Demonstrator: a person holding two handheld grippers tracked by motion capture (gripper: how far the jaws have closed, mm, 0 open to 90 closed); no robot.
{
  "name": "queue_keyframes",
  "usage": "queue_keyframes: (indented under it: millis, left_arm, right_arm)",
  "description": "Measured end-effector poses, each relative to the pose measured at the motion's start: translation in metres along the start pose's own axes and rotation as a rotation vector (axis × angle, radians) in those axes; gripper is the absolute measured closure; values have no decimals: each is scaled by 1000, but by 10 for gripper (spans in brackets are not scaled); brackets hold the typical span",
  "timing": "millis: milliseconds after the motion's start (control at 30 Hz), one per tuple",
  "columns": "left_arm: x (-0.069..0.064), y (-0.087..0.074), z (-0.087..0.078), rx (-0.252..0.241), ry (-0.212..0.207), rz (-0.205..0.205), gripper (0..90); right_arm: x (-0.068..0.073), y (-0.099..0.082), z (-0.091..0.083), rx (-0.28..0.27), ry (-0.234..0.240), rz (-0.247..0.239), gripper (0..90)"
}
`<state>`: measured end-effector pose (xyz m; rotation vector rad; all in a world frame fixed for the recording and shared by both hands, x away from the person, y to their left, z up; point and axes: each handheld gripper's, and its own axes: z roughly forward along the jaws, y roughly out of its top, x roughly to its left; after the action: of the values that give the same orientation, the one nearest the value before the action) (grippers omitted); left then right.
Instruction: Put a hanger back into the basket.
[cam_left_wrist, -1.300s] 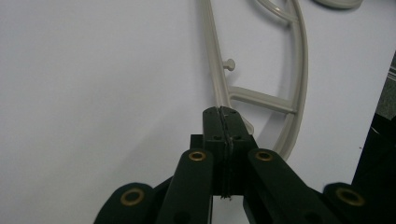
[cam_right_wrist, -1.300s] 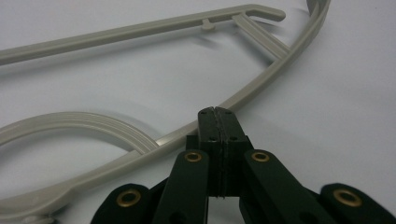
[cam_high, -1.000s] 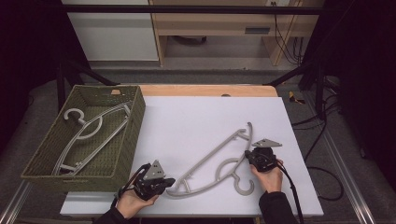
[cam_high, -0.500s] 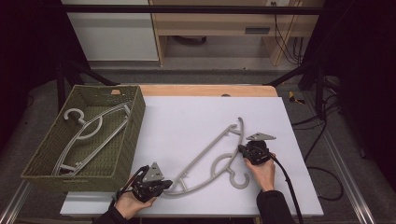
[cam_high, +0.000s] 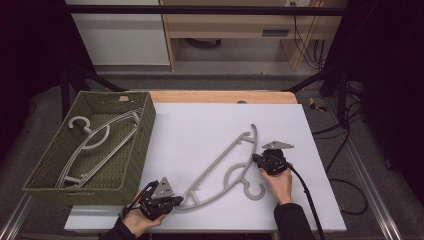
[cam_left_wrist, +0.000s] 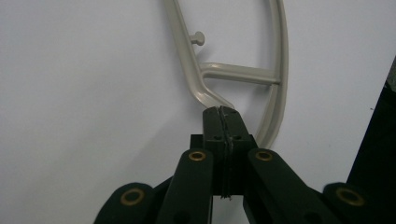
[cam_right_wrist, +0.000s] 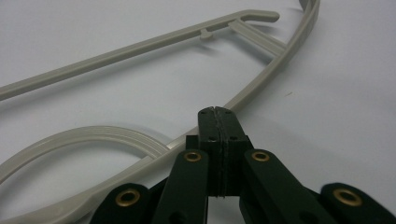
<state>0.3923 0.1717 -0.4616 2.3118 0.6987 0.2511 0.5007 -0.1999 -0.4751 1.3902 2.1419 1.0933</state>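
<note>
1. High view showed the left gripper (cam_high: 167, 200) nearest, jaws shut on the near end of the hanger (cam_high: 220, 170), well right of the basket (cam_high: 127, 172).
2. Farther on, the right gripper (cam_high: 260, 161) was shut on the hanger's curved arm.
3. Another hanger (cam_high: 95, 142) already lay in the basket; this one still had to go in, as I judged.
</note>
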Motion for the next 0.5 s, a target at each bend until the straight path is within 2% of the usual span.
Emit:
queue_keyframes:
  millis: [133, 167, 267, 333, 467, 500]
  left_arm:
    - [-6, 1, 4, 1, -8, 15, 900]
    - [-8, 2, 4, -3, -11, 22, 900]
    - [-14, 4, 6, -7, -23, 26, 900]
    - [-17, 5, 8, -7, -23, 33, 900]
    - [-16, 5, 5, -1, -18, 43, 900]
    - [-15, 5, 4, -15, -11, 29, 900]
  right_arm:
    - [7, 1, -14, -30, 22, -15, 900]
    - [9, 1, -18, -34, 37, -38, 900]
    - [18, -1, -28, -34, 56, -65, 900]
    - [24, -2, -33, -36, 71, -66, 900]
    - [35, -7, -39, -28, 118, -90, 900]
    - [38, -10, -40, -24, 135, -84, 900]
